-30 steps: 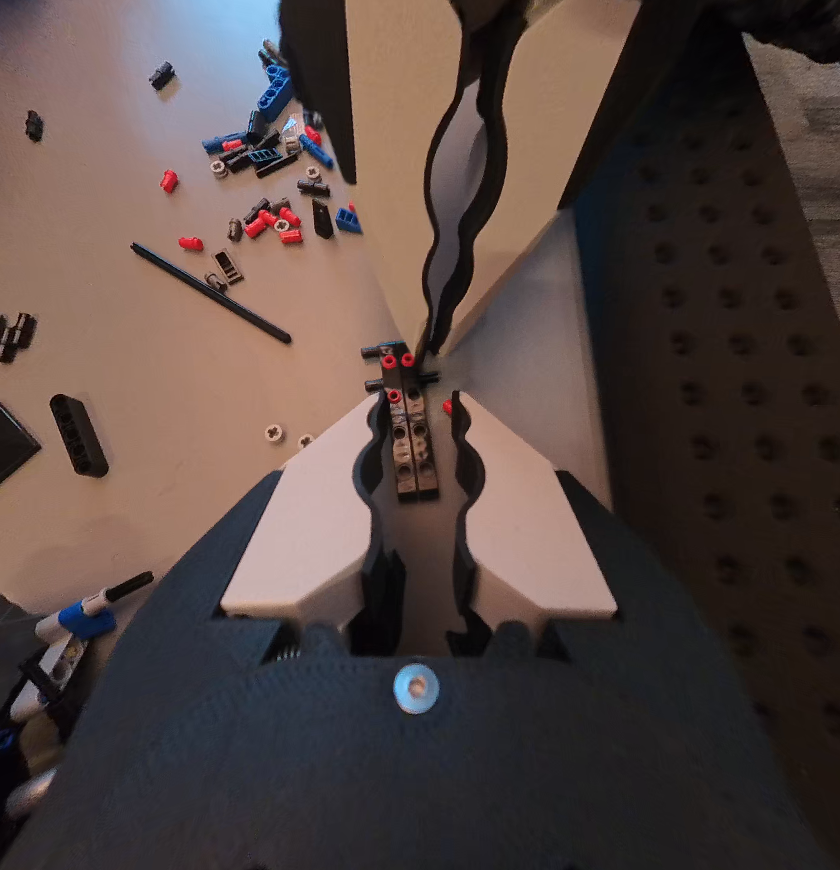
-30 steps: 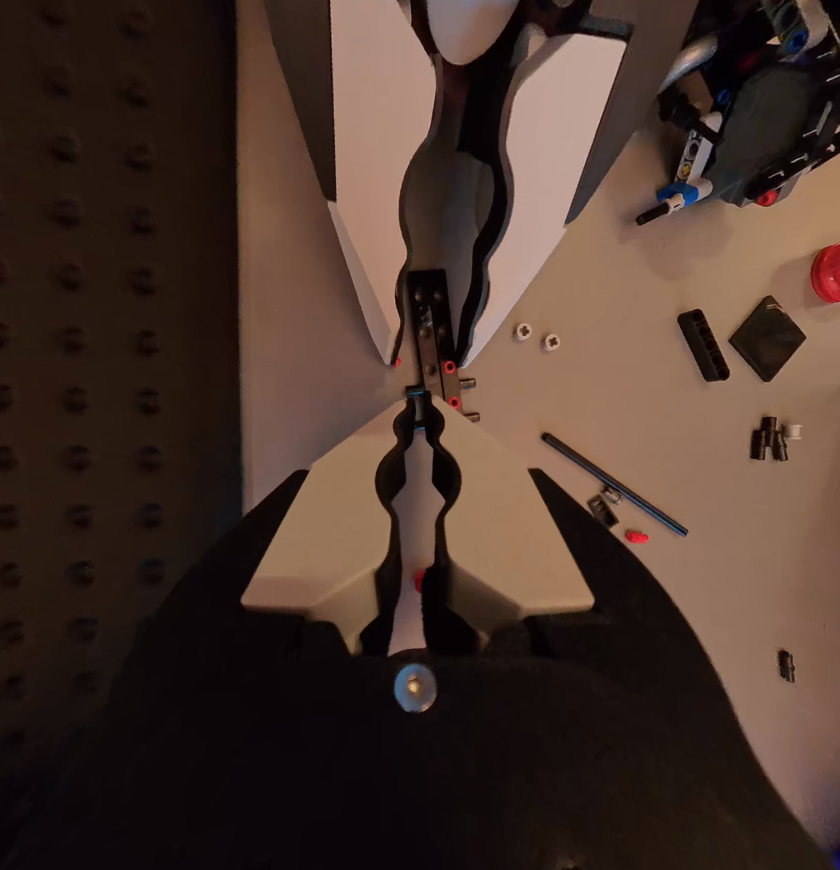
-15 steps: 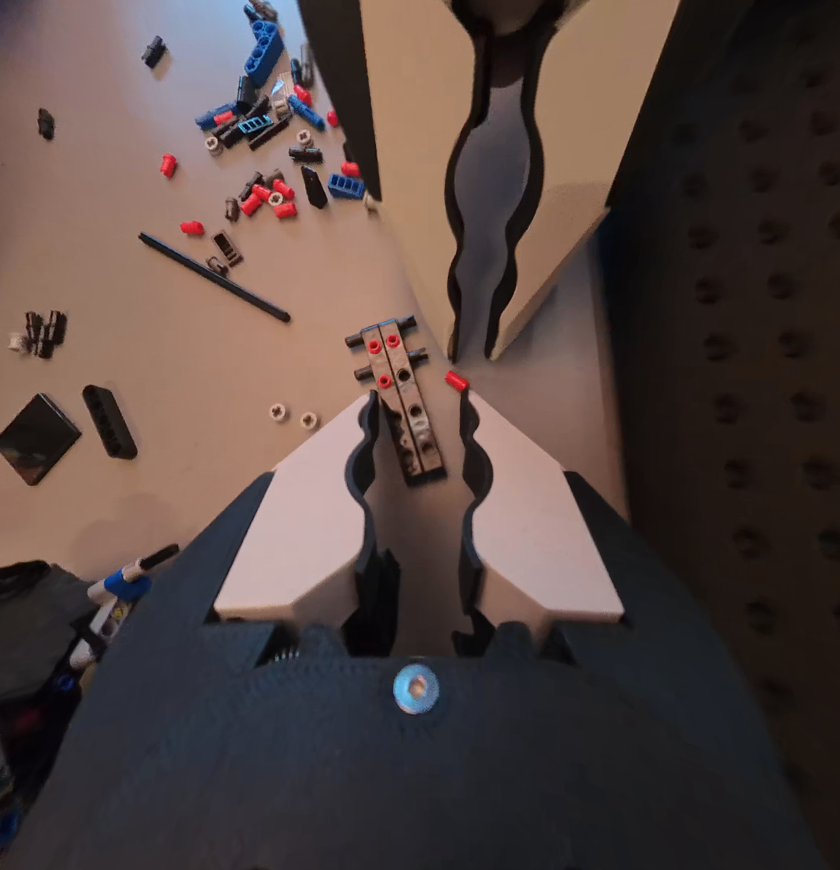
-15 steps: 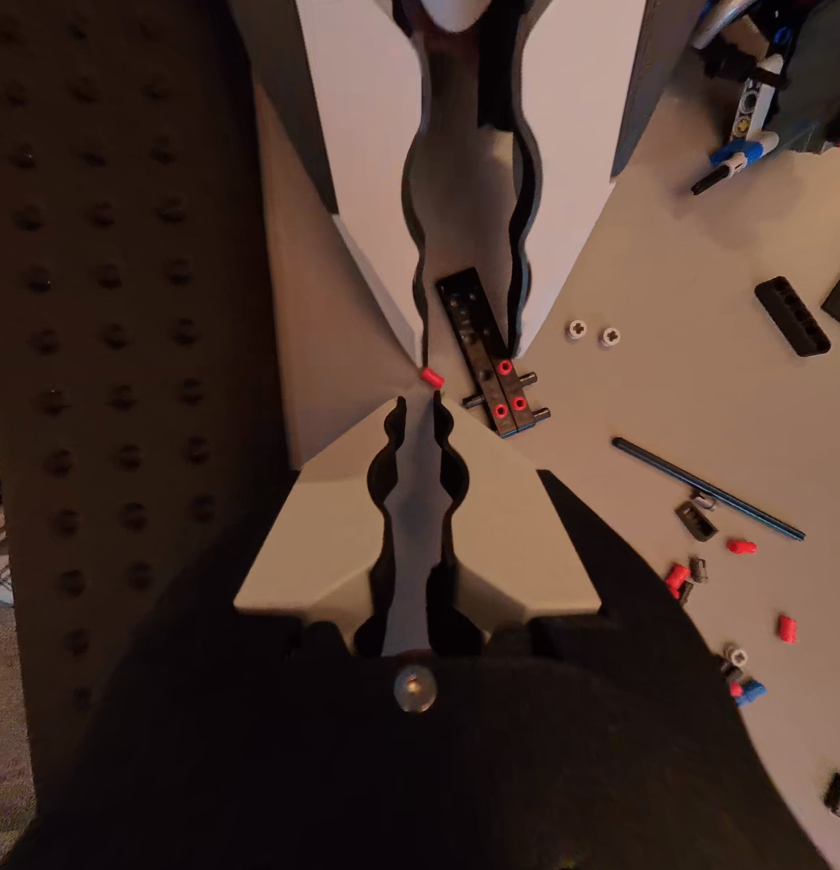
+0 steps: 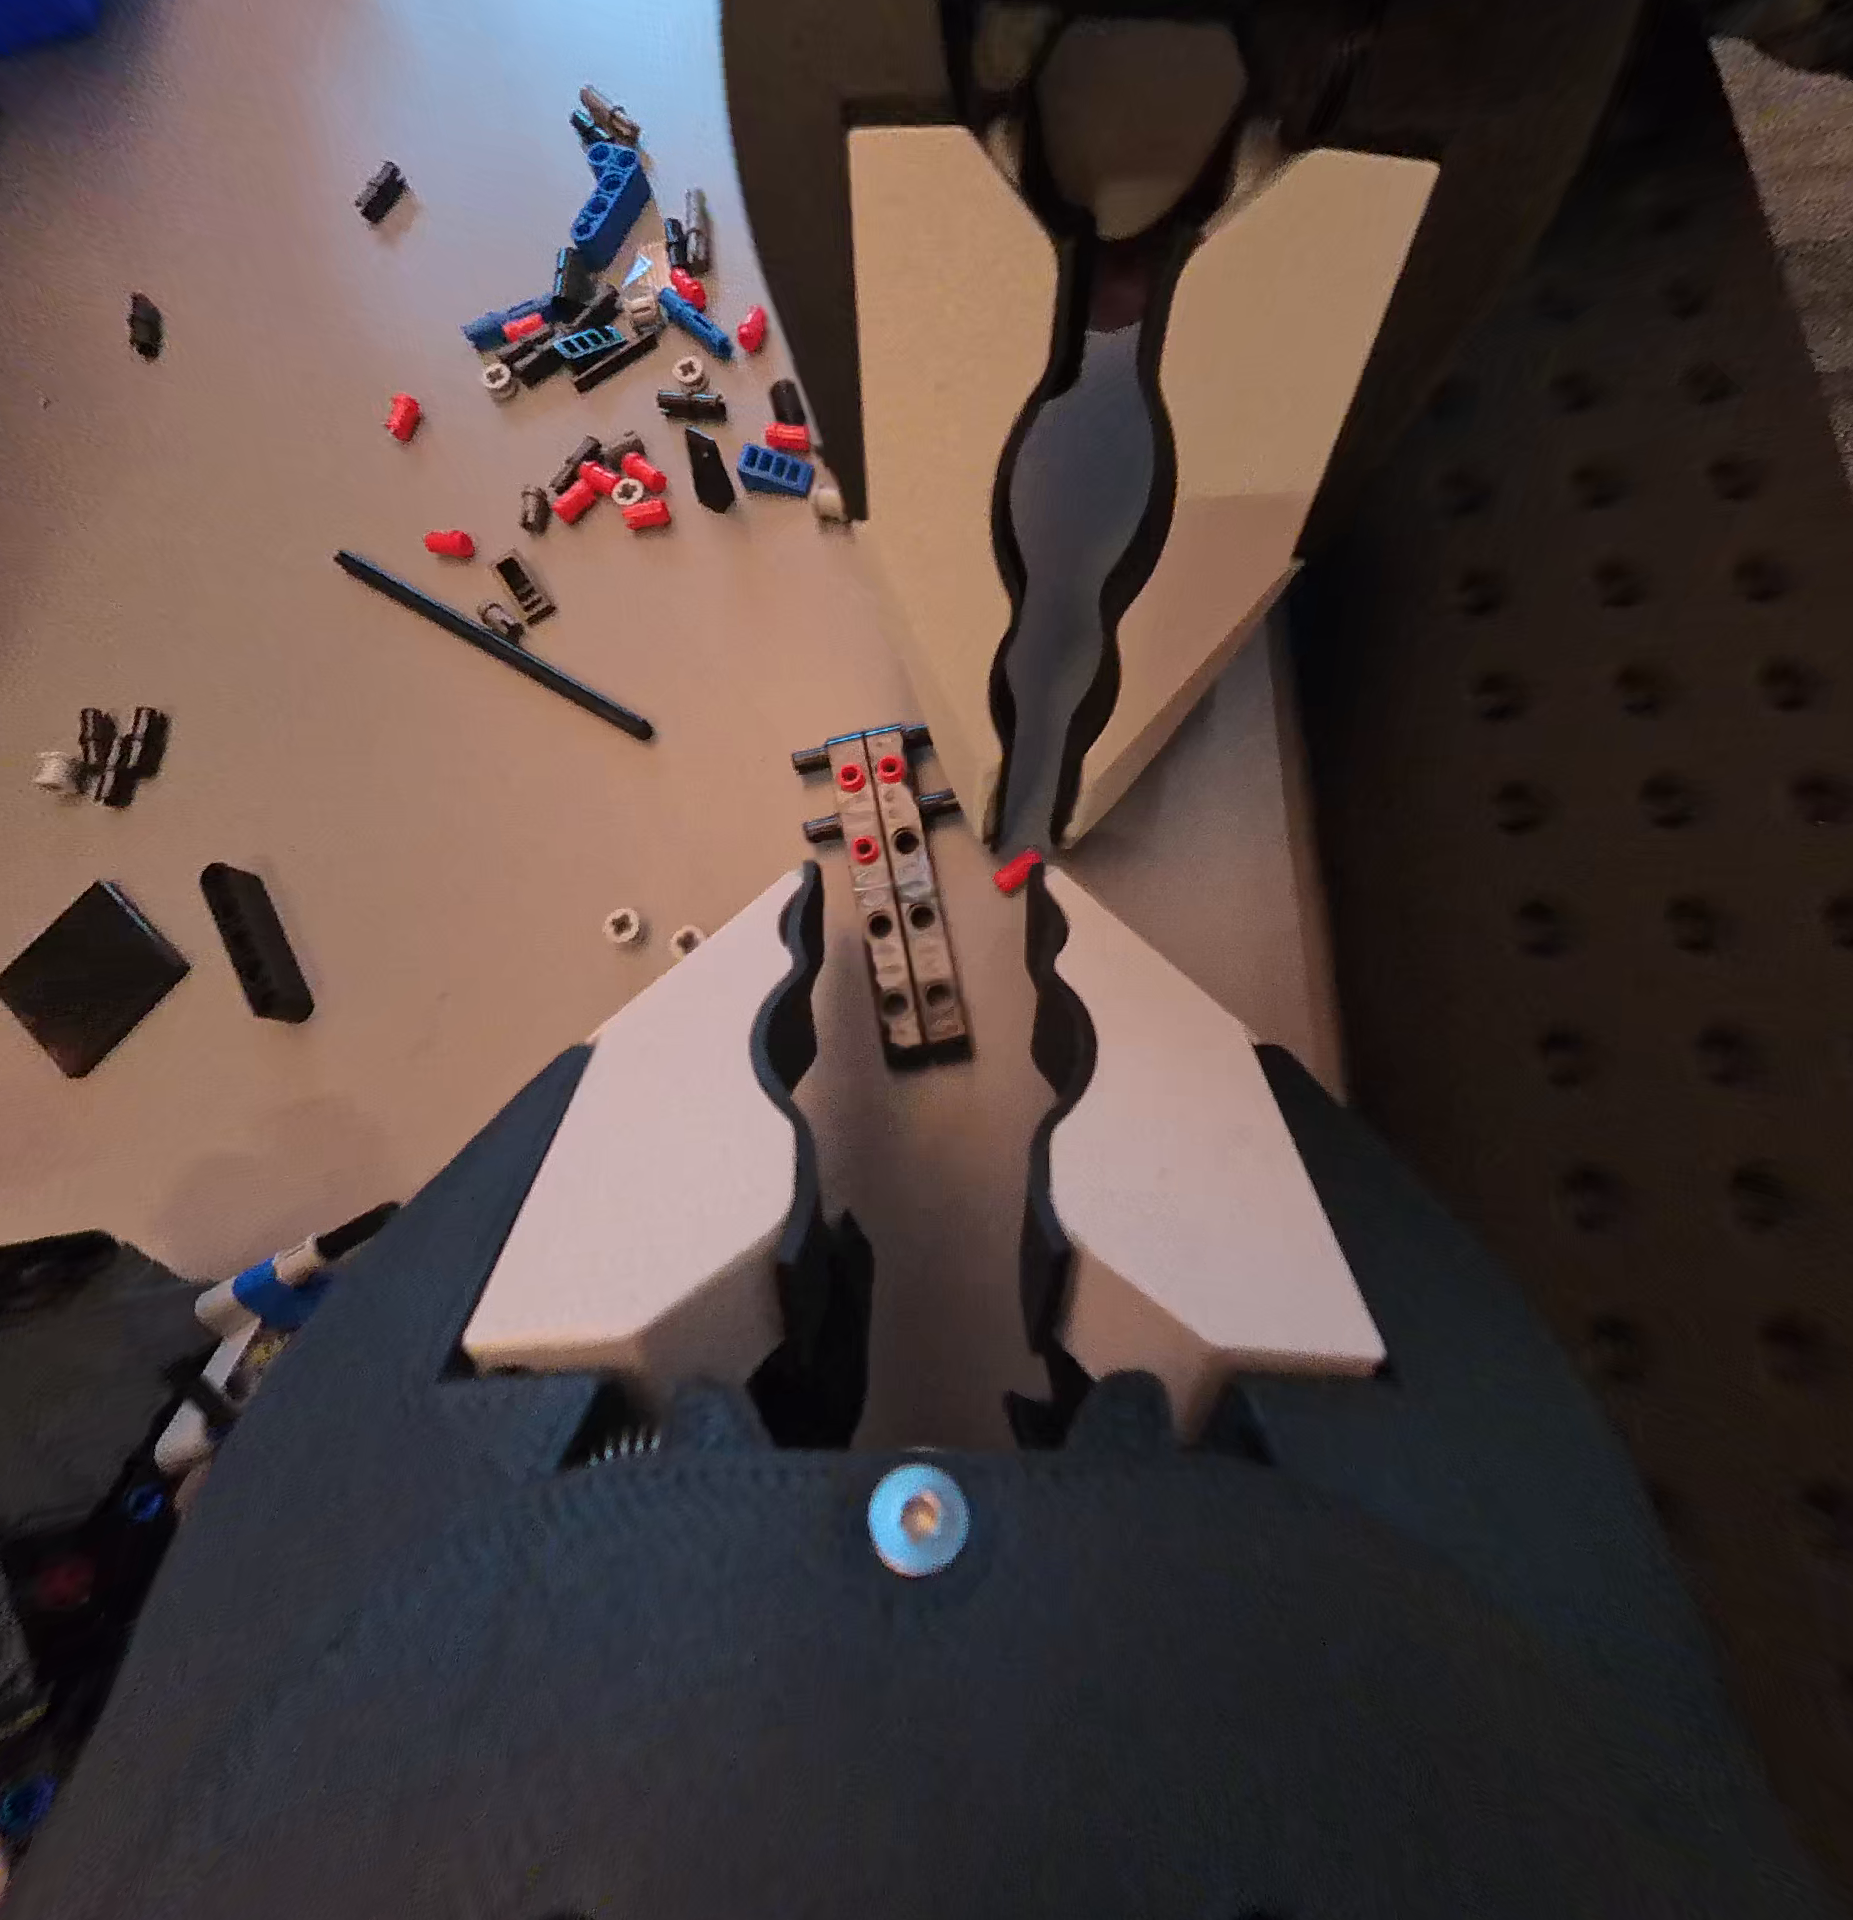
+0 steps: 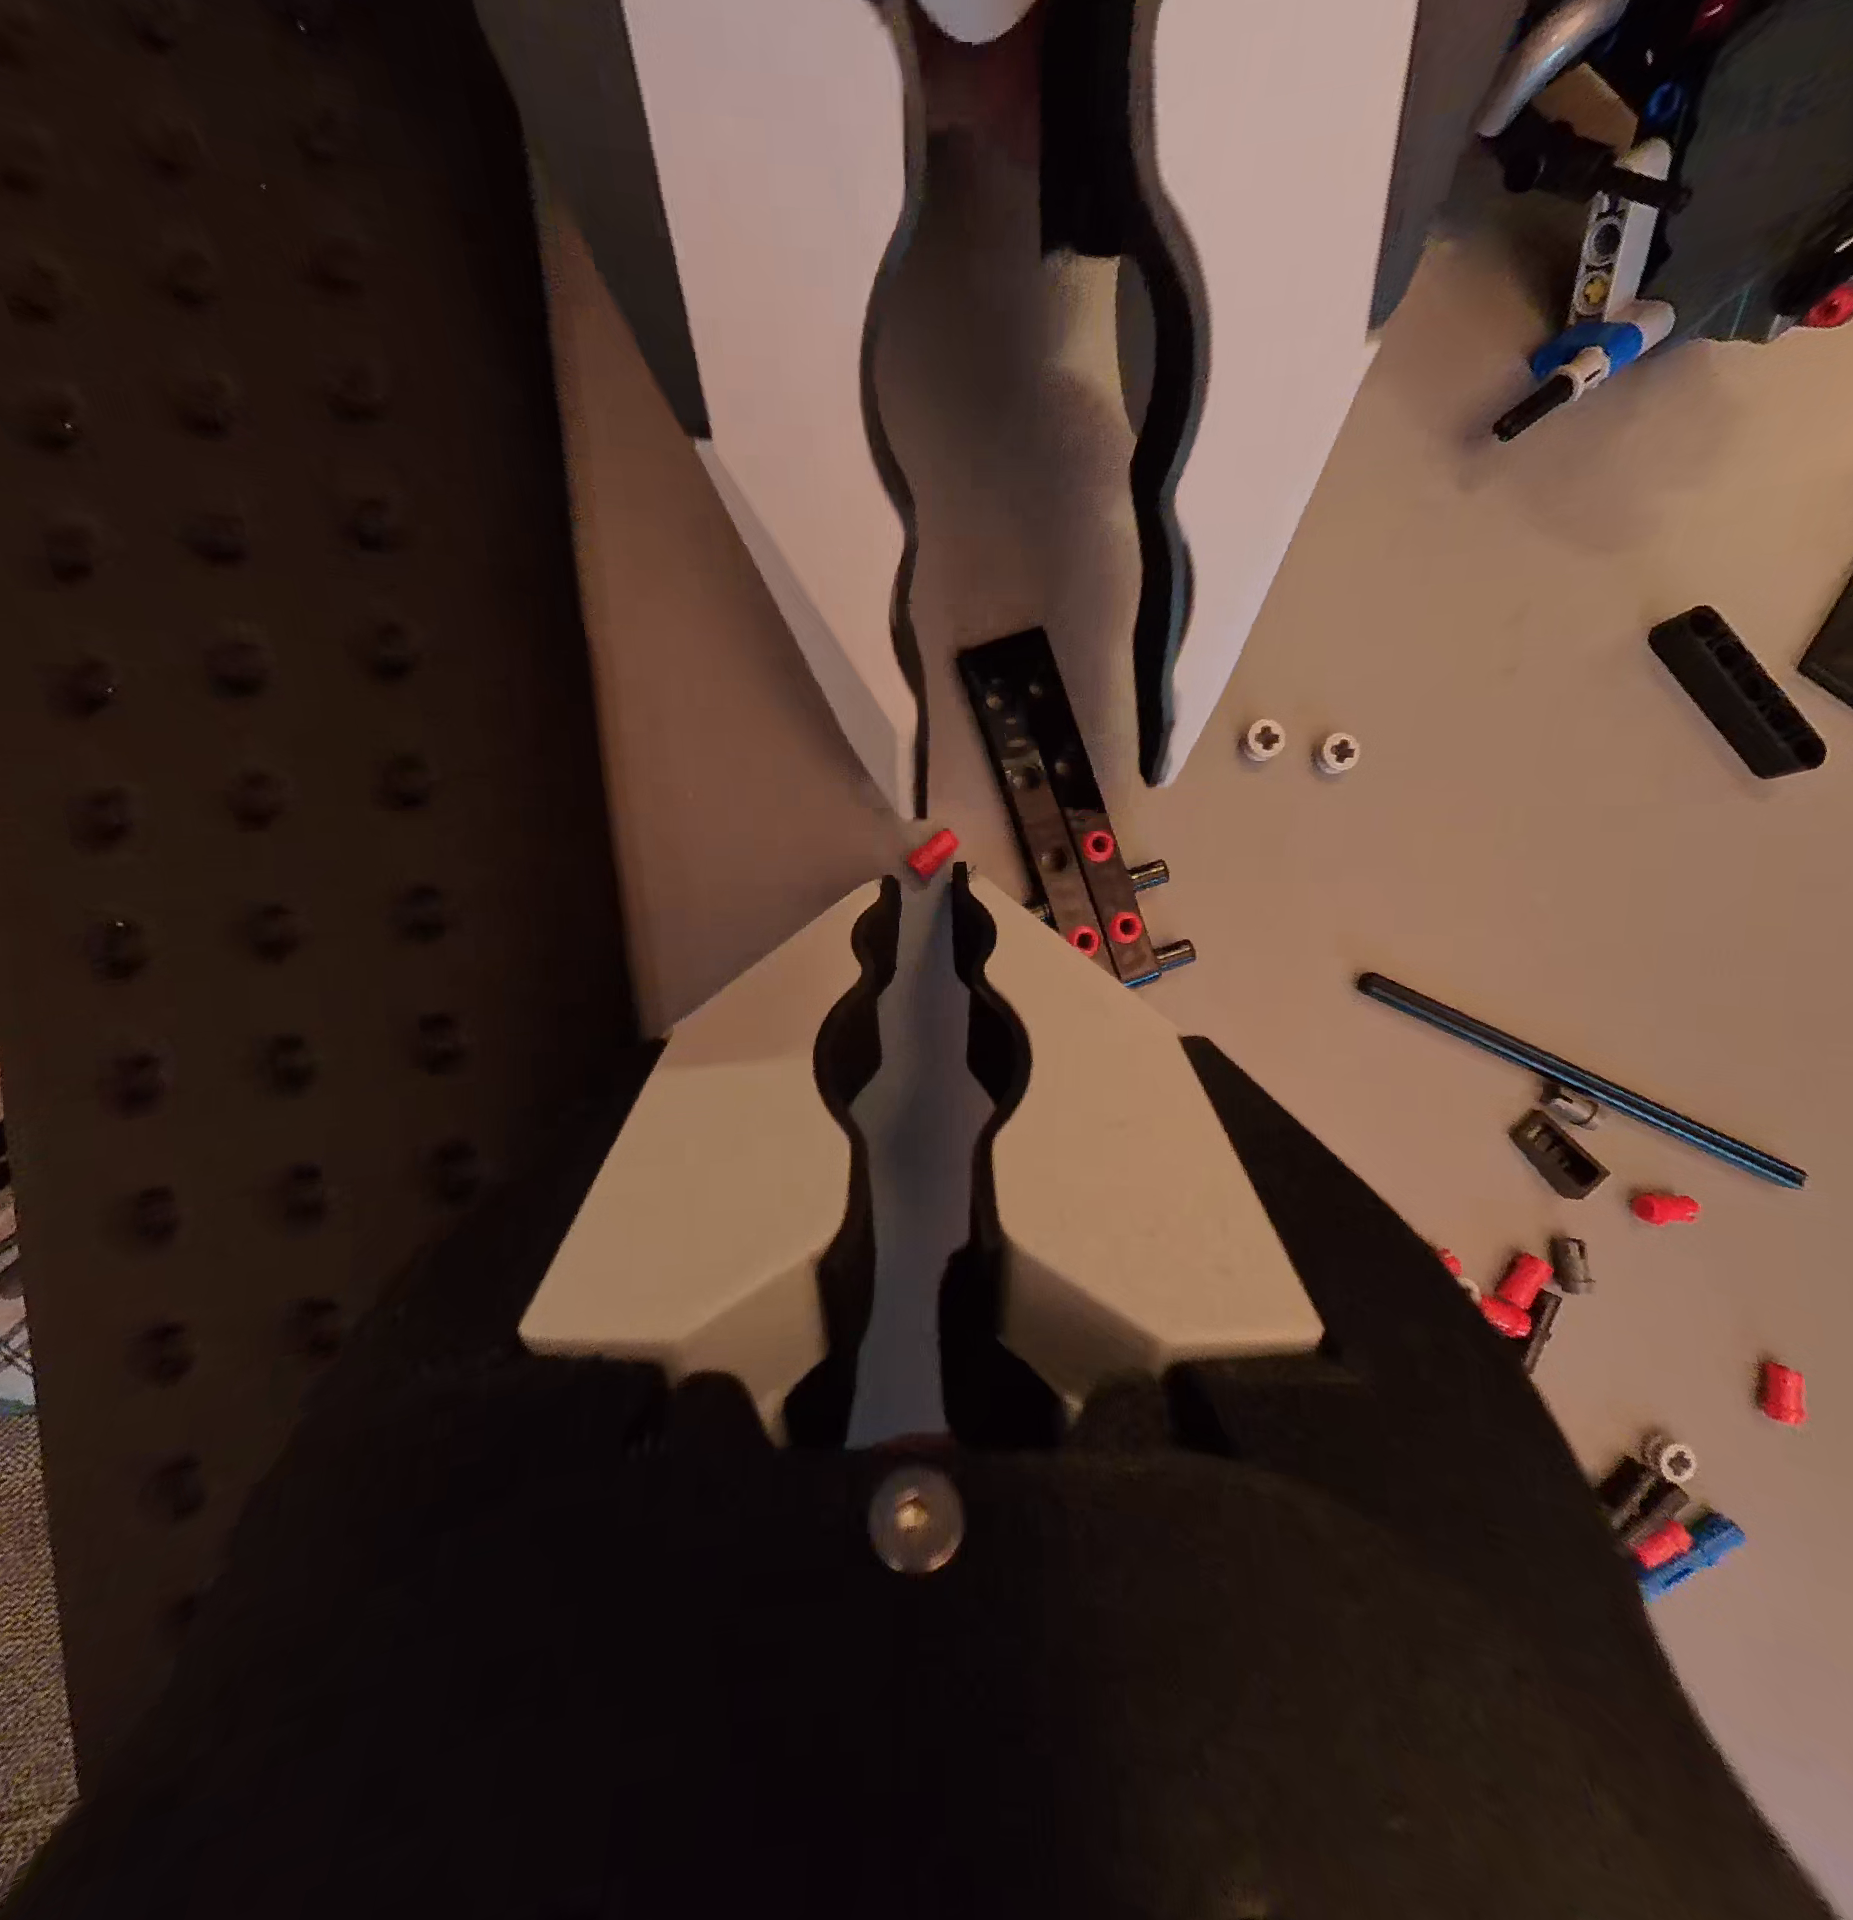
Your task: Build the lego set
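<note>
A pair of joined black beams with red pins (image 5: 906, 904) lies flat on the tan table between the fingers of my left gripper (image 5: 922, 894), which is open and empty around it. One loose red pin (image 5: 1017, 871) lies just right of the beams. My right gripper (image 6: 924, 883) is open by a narrow gap and empty, its tips just short of the red pin (image 6: 932, 850). The beams (image 6: 1057, 821) lie to the right of its tips. The two grippers face each other tip to tip, with the right gripper (image 5: 1026, 821) opposite in the left wrist view.
A dark studded baseplate (image 5: 1628, 831) runs along one side of the table. A pile of small red, blue and black pieces (image 5: 610, 343), a long black axle (image 5: 491, 644), a black beam (image 5: 257, 940), a black tile (image 5: 89, 977) and two grey bushes (image 6: 1265, 740) lie around. A part-built model (image 6: 1732, 156) stands at the far corner. Both grippers' tips are close together, under 4 cm apart.
Both grippers let go of the joined beams, which now lie on the table. Both grippers opened and drew back from each other. The loose red pin lies beside the beams.
</note>
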`<state>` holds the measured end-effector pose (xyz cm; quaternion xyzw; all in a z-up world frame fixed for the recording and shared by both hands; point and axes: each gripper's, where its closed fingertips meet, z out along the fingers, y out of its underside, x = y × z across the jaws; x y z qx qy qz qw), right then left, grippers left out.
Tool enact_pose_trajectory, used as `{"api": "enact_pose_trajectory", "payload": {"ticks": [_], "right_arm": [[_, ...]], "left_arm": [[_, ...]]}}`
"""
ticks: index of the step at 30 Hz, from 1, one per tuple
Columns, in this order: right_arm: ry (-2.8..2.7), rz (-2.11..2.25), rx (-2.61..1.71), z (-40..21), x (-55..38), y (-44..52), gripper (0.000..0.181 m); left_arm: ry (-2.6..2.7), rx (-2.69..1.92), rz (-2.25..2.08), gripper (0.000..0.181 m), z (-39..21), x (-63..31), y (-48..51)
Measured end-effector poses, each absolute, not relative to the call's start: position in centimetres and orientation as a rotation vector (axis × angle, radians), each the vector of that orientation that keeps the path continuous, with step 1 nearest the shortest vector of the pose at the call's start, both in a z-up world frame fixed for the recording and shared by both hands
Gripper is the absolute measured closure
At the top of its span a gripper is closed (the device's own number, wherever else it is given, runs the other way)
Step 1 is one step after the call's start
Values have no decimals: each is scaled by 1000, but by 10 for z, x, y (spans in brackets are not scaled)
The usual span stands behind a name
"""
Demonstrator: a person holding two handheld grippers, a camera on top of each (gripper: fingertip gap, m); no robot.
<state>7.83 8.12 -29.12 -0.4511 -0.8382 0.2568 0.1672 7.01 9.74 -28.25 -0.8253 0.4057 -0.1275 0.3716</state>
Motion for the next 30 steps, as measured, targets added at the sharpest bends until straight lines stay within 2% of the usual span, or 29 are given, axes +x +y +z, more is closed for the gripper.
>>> {"api": "enact_pose_trajectory", "payload": {"ticks": [11,17,20,24,30], "right_arm": [[-2334,756,-1317,-291,74,77,178],[-2266,915,-1374,-282,73,77,178],[-2183,1075,-1434,-266,73,82,178],[-2106,1263,-1487,-250,74,85,178],[-2047,1366,-1517,-243,75,89,178]], "left_arm": [[1061,-2140,-316,144,-293,73,97],[1112,-2026,-238,143,-275,74,95],[1204,-1874,-102,151,-262,80,92],[1263,-1751,25,170,-253,85,94],[1278,-1682,137,176,-246,84,98]]}}
